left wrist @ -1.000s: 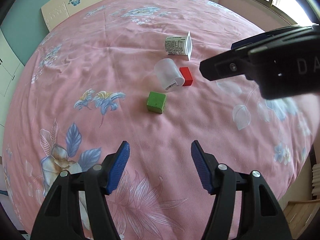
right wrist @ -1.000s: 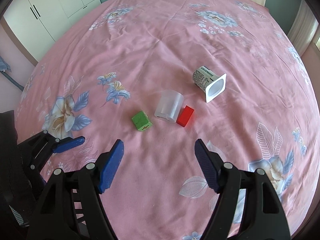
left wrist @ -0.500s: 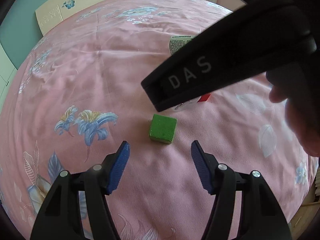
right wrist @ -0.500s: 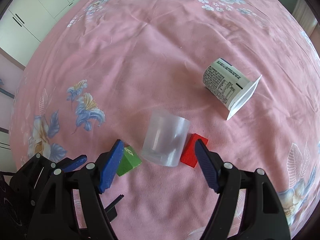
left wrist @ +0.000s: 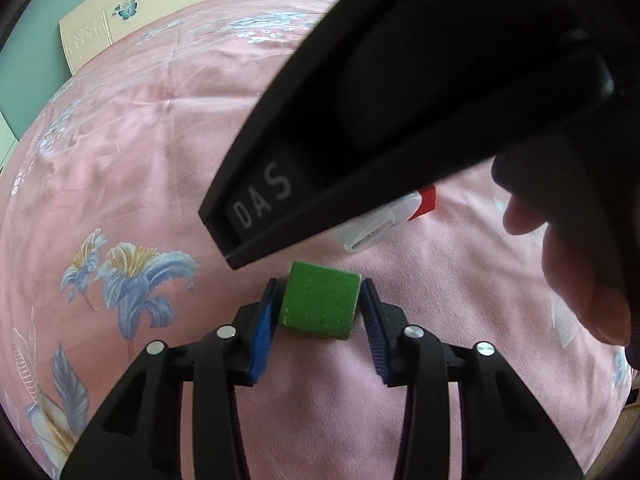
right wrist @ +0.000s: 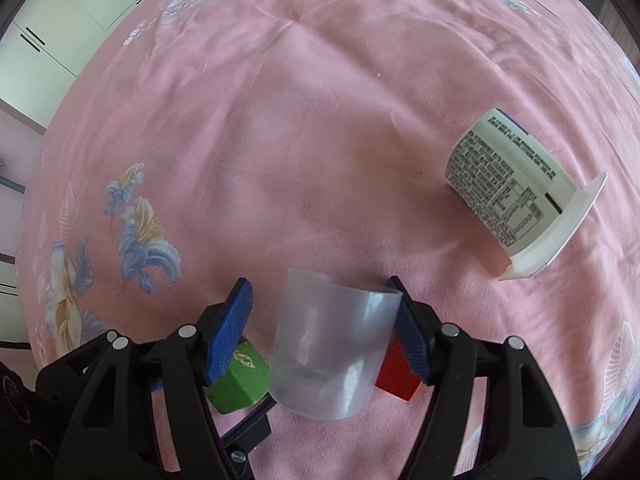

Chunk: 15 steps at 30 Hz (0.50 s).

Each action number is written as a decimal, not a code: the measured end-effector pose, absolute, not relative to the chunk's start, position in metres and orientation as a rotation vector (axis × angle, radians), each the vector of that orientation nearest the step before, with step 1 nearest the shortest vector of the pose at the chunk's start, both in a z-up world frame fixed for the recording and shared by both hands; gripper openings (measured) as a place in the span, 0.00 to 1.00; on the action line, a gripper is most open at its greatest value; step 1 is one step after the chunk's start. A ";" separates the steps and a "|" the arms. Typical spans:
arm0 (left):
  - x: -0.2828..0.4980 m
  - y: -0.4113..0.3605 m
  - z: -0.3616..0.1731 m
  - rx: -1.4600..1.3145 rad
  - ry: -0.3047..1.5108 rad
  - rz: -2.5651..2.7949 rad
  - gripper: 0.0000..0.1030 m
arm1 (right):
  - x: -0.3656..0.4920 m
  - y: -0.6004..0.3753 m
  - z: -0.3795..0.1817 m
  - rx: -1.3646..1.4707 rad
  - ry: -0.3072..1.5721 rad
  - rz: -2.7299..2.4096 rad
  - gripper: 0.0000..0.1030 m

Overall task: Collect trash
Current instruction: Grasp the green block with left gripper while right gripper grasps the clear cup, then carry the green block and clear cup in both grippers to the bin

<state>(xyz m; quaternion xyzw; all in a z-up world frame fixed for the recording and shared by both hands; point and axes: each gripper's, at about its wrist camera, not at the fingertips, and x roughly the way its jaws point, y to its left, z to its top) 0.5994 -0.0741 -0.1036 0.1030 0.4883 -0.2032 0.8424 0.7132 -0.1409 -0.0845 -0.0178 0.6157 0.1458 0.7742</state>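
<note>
A green cube lies on the pink floral bedspread between the blue pads of my left gripper; the pads touch or nearly touch its sides. It also shows in the right wrist view. A translucent plastic cup lies on its side between the fingers of my right gripper, which is still open around it; the right pad is at its rim. A red block sits just right of the cup. A white yogurt cup lies on its side farther right.
The right gripper's black body and the person's hand fill the upper right of the left wrist view, hiding most of the cup and red block. White wardrobes stand at left; a cream headboard is beyond the bed.
Both grippers have moved down and forward. The left jaws have narrowed onto the green cube. The right gripper has come around the translucent cup and narrowed slightly.
</note>
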 end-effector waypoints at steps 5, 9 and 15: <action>0.600 -0.072 -0.104 0.178 1.038 -0.424 0.31 | 0.709 -0.142 -0.084 -0.038 1.322 0.311 0.48; 0.594 -0.067 -0.097 0.161 1.041 -0.406 0.31 | 0.700 -0.148 -0.076 -0.032 1.308 0.299 0.47; 0.572 -0.056 -0.066 0.161 1.016 -0.367 0.31 | 0.679 -0.156 -0.044 -0.029 1.275 0.288 0.47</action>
